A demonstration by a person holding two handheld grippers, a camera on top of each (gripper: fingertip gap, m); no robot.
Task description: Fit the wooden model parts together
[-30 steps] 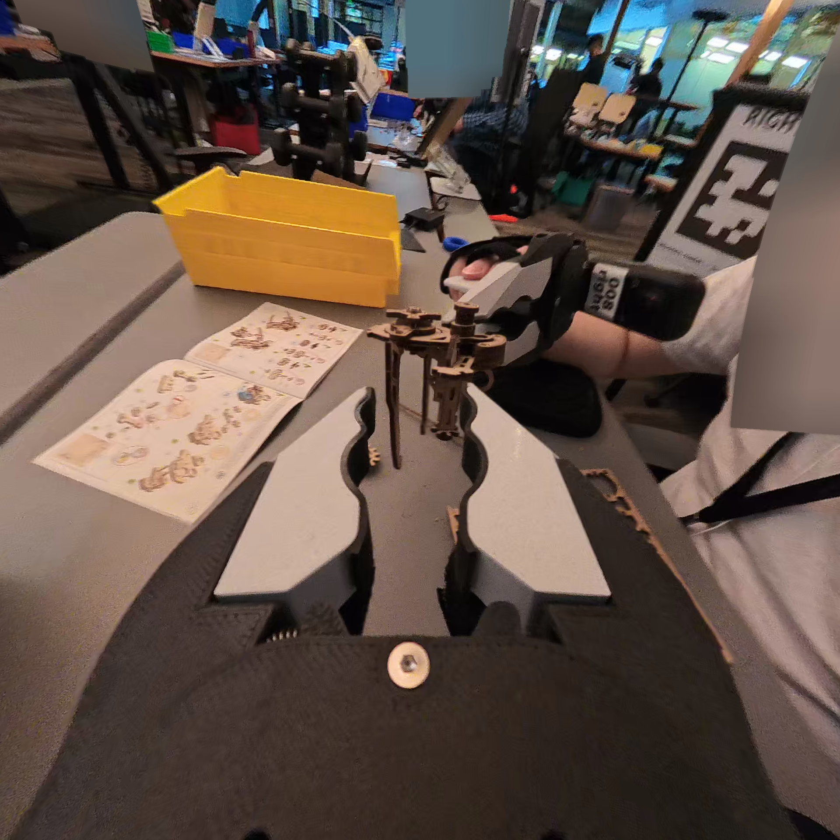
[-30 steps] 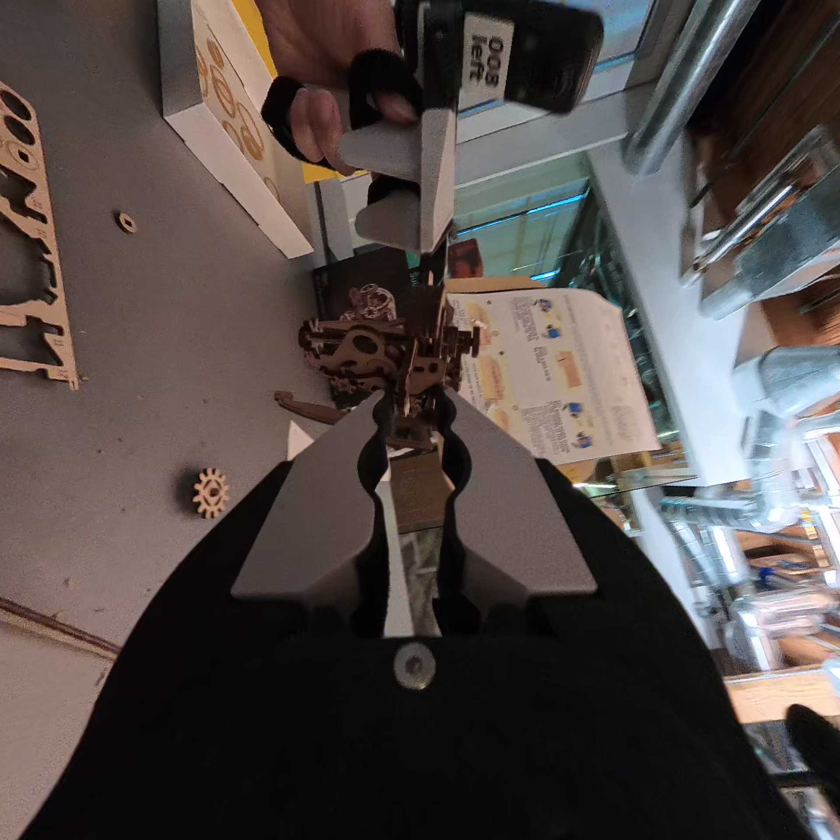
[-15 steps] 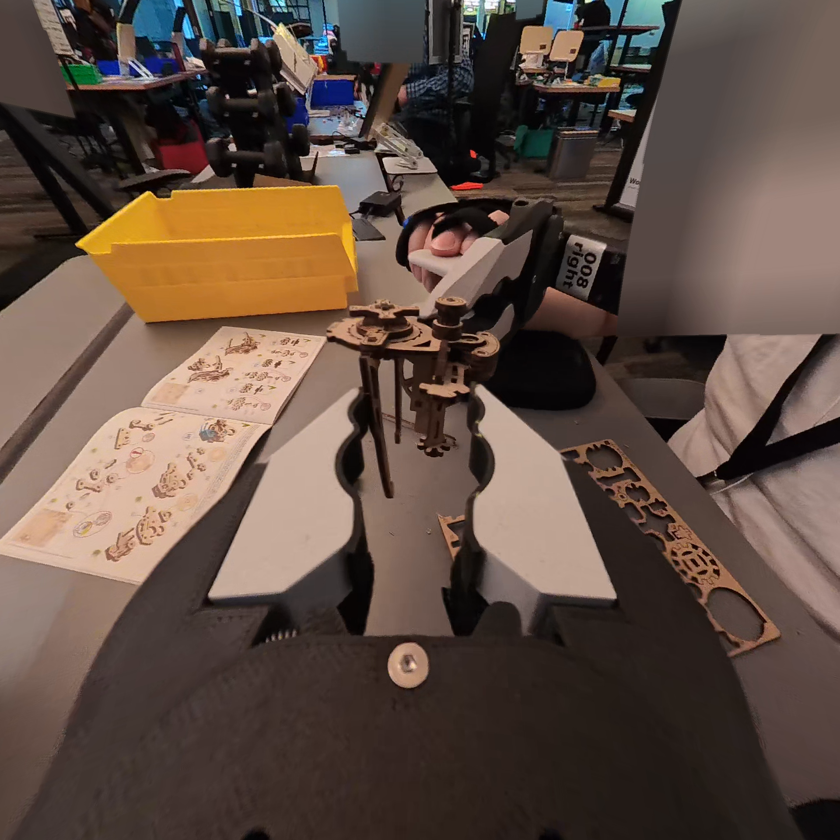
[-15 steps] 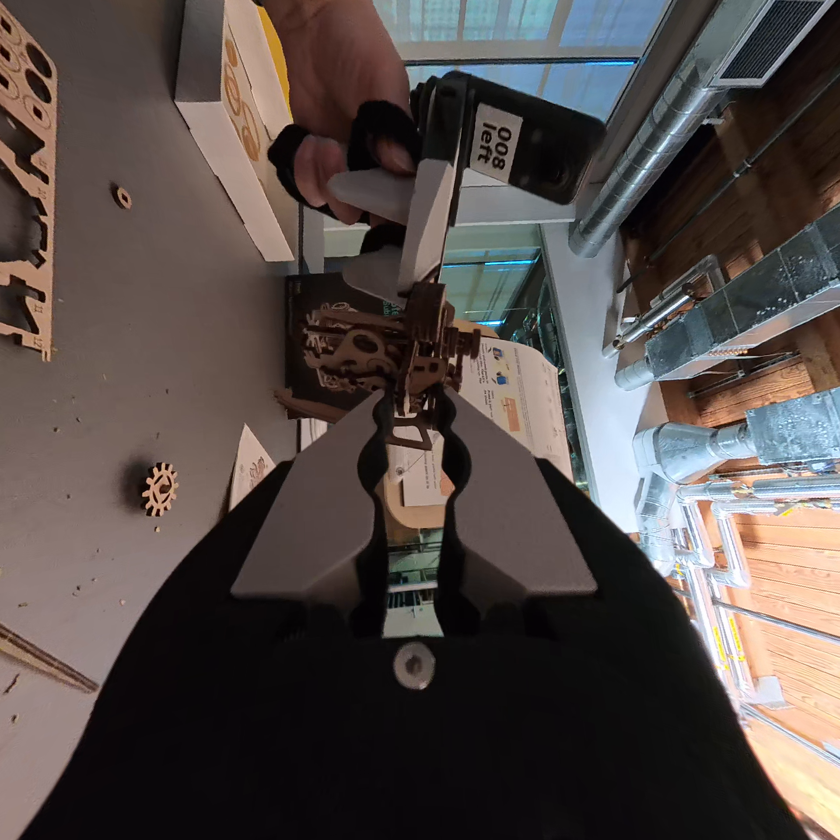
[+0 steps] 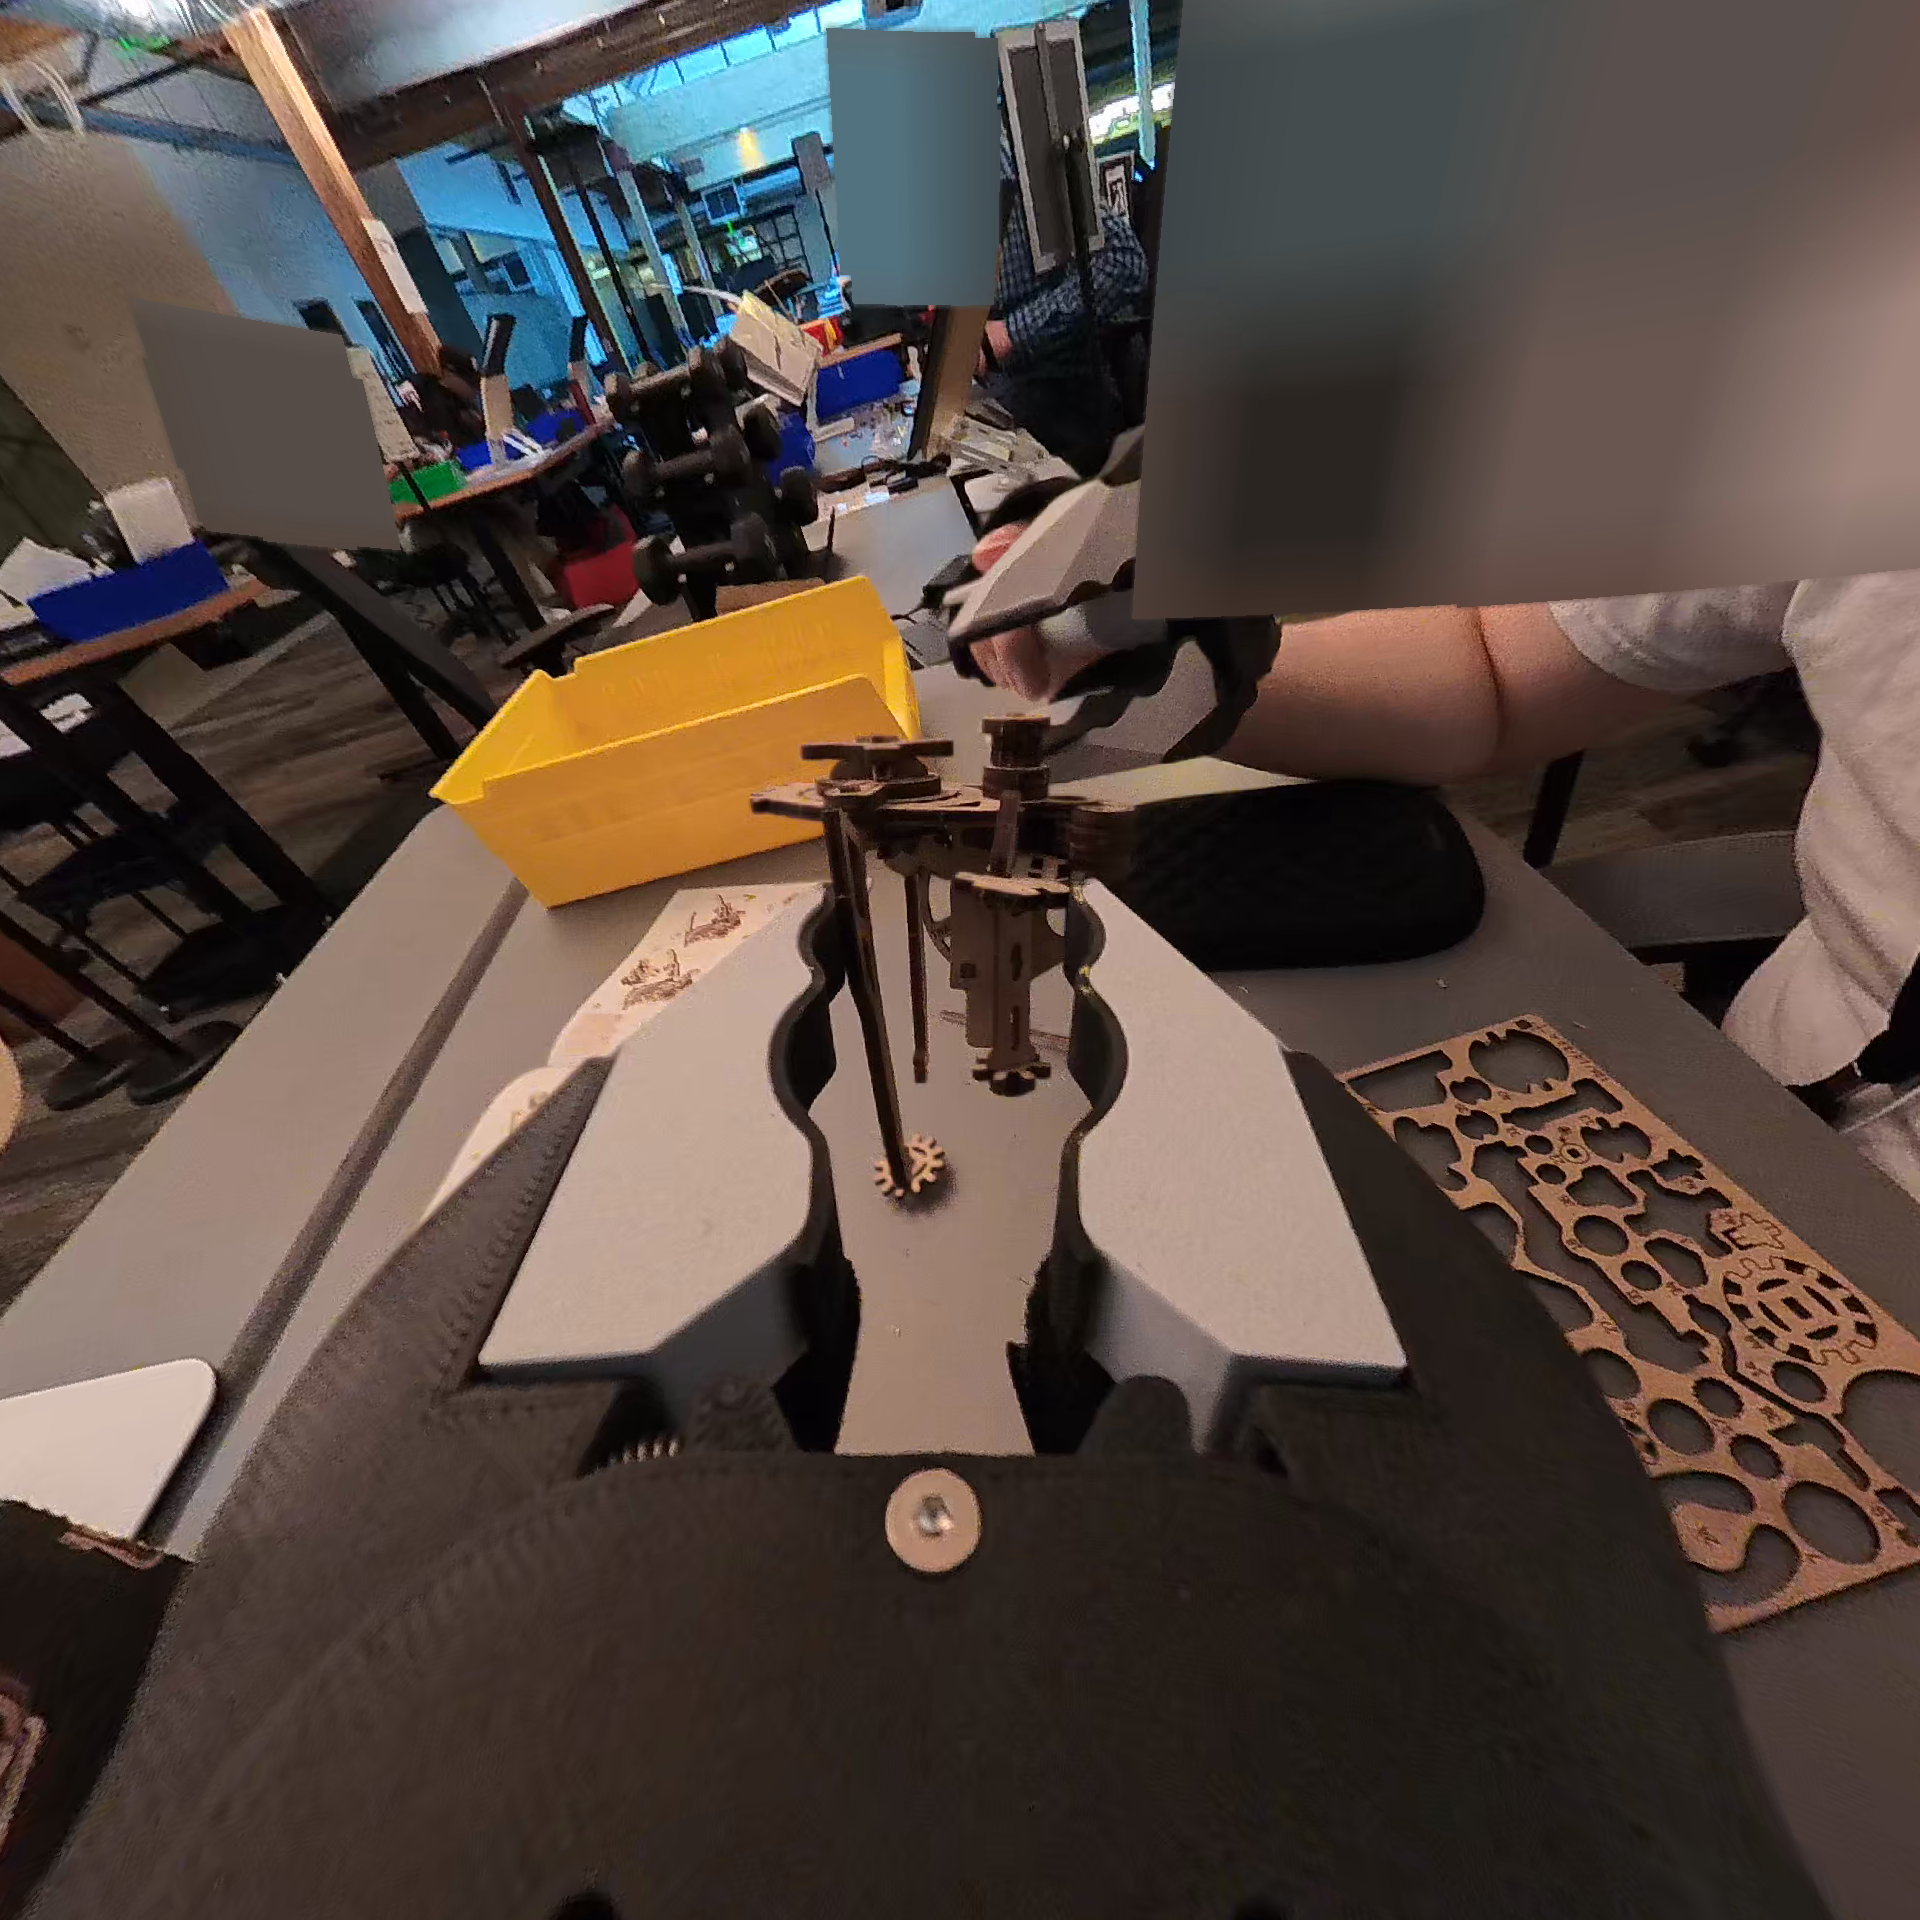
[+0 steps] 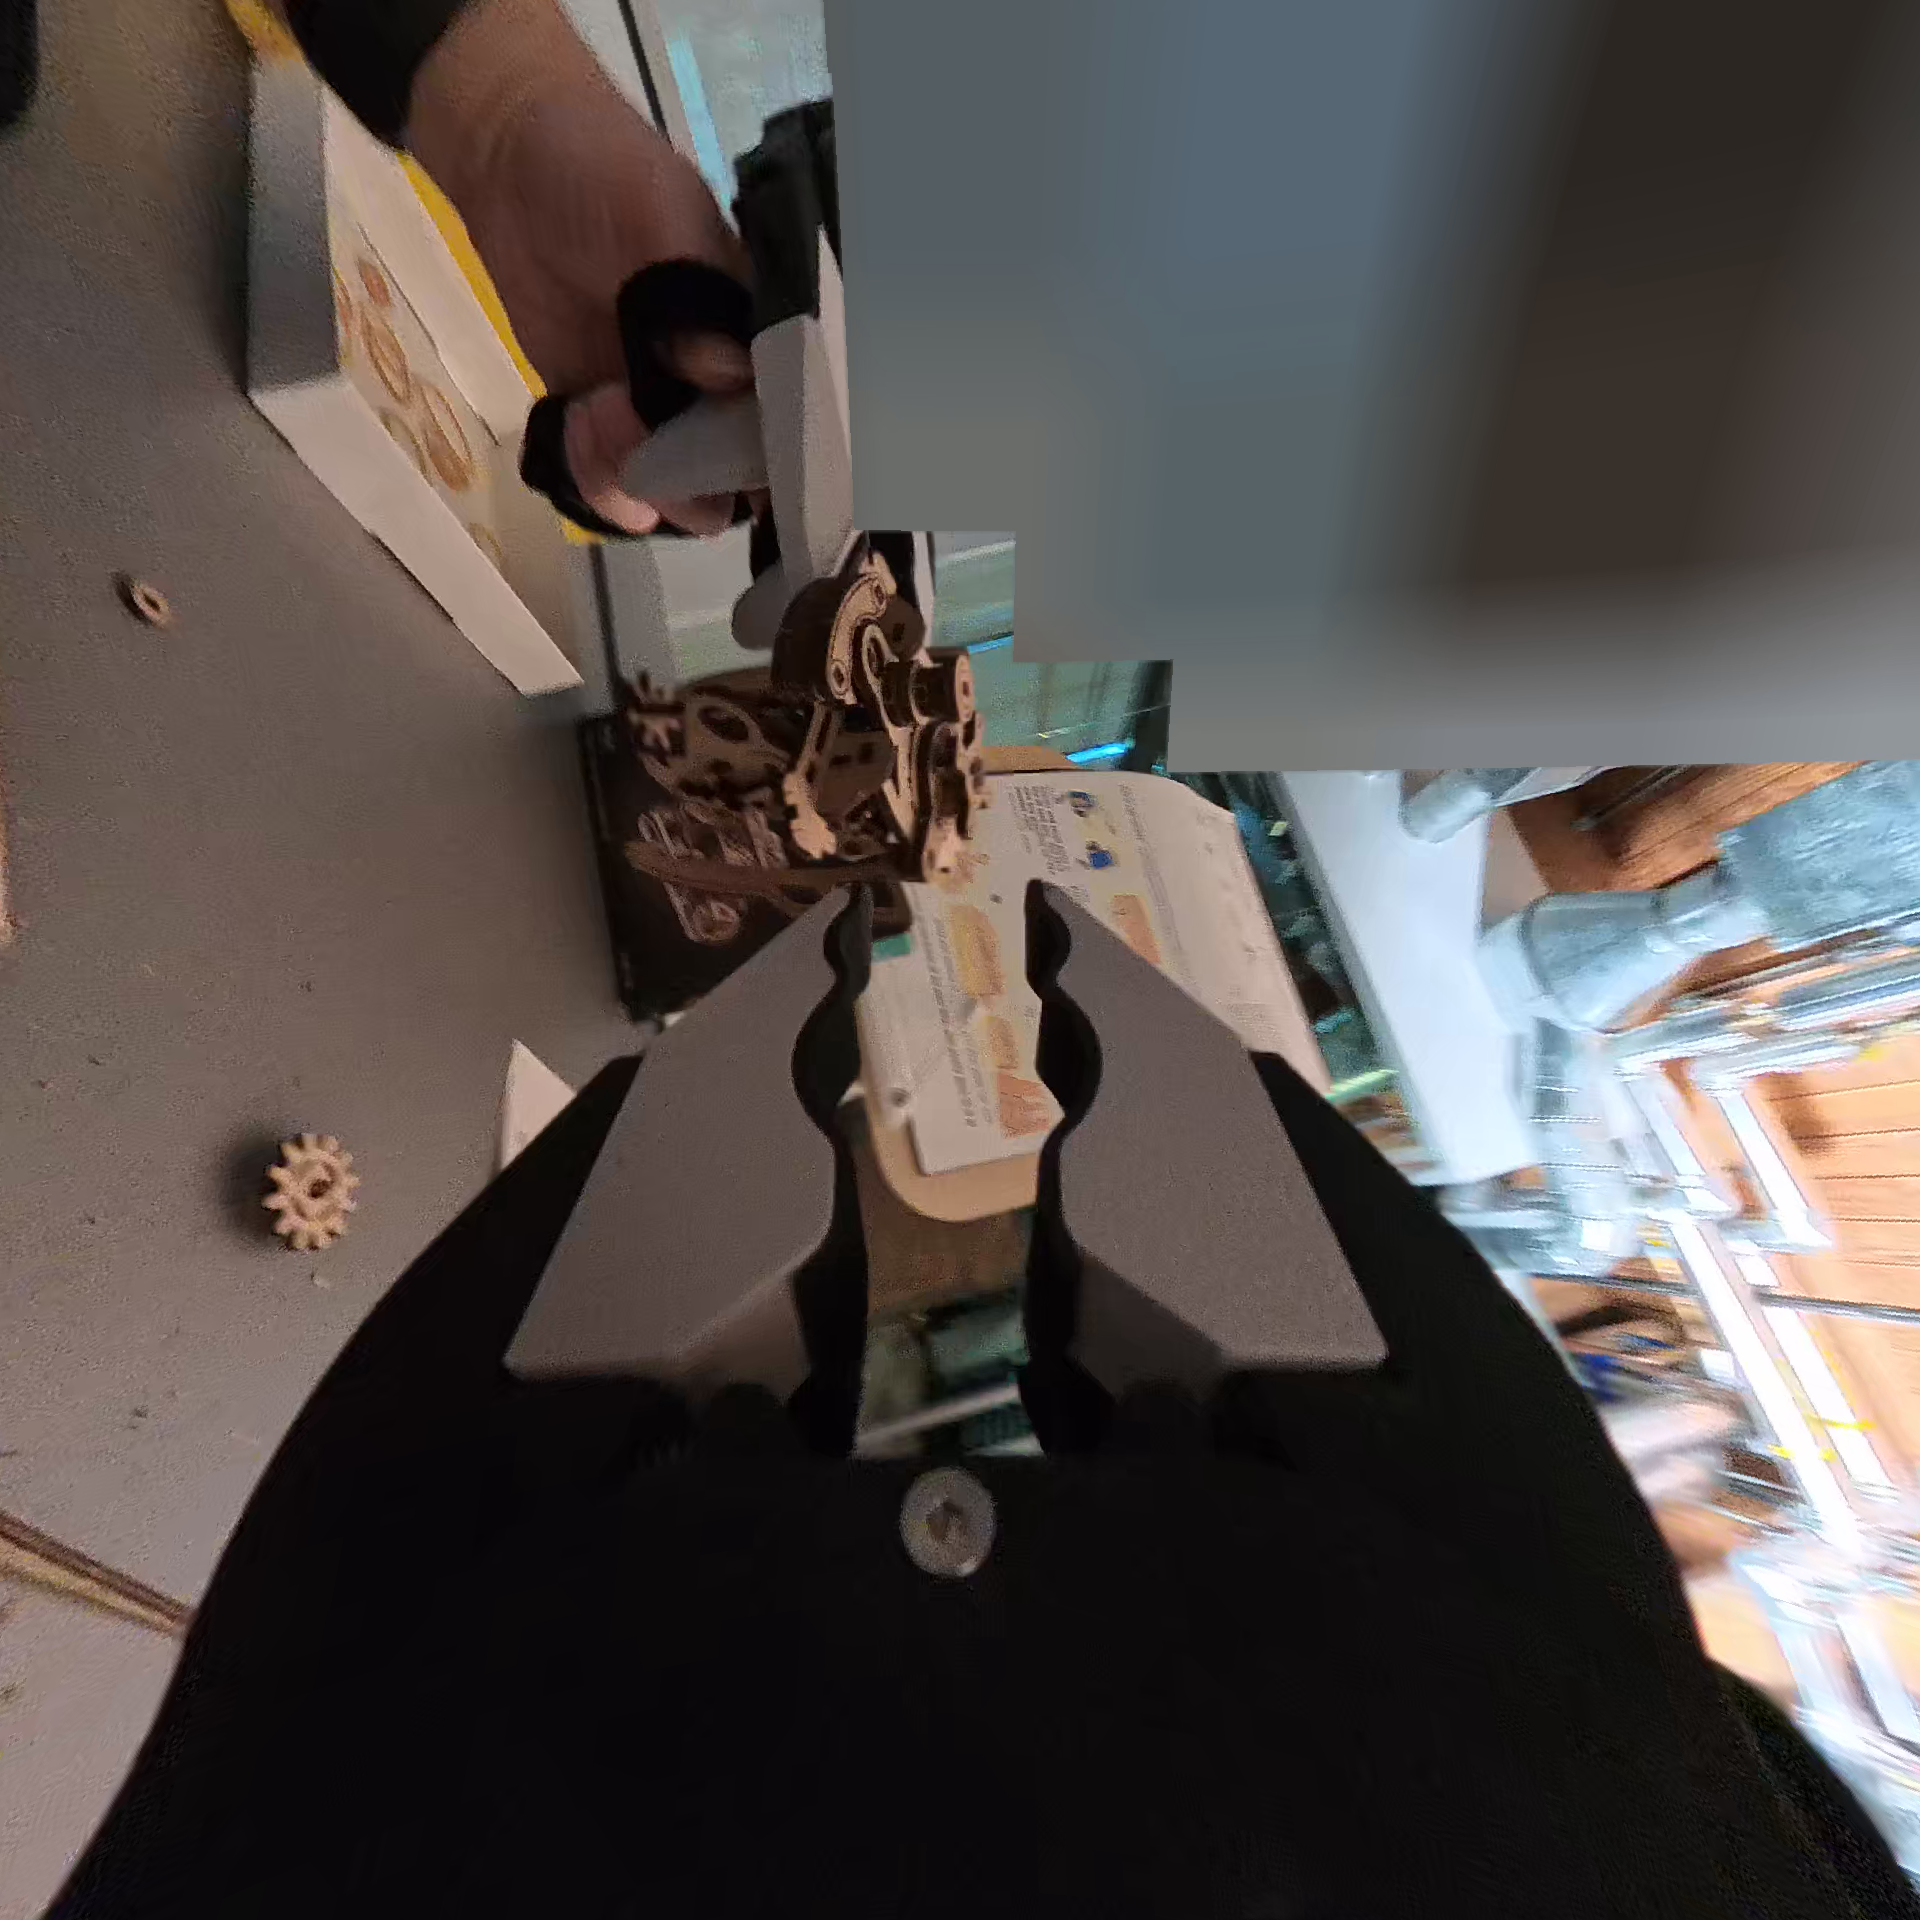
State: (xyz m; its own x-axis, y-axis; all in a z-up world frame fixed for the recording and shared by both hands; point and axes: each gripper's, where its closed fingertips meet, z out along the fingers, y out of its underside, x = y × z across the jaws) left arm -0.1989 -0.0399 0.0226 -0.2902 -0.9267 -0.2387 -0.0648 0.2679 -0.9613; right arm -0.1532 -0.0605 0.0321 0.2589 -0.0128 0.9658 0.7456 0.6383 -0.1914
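Observation:
The dark wooden model (image 5: 935, 831), with thin legs hanging down, is held above the grey table (image 5: 312, 1143) between the tips of my left gripper (image 5: 951, 914), which is shut on it. In the right wrist view the model (image 6: 831, 748) hangs from the left gripper's fingers (image 6: 795, 457). My right gripper (image 6: 945, 899) is open and empty, its tips just short of the model. It also shows behind the model in the left wrist view (image 5: 1039, 644). A small loose gear (image 5: 914, 1164) lies on the table below the model, and also shows in the right wrist view (image 6: 309, 1190).
A punched-out wooden sheet (image 5: 1662, 1299) lies to the right. A yellow bin (image 5: 675, 748) stands at the back, with an instruction booklet (image 5: 665, 966) in front of it. A black pad (image 5: 1299, 883) lies behind the model. A white box (image 6: 395, 343) and a small ring (image 6: 143, 600) are on the table.
My right gripper has opened, let go of the model and drawn back a little. The left gripper keeps the model and has moved above the loose gear.

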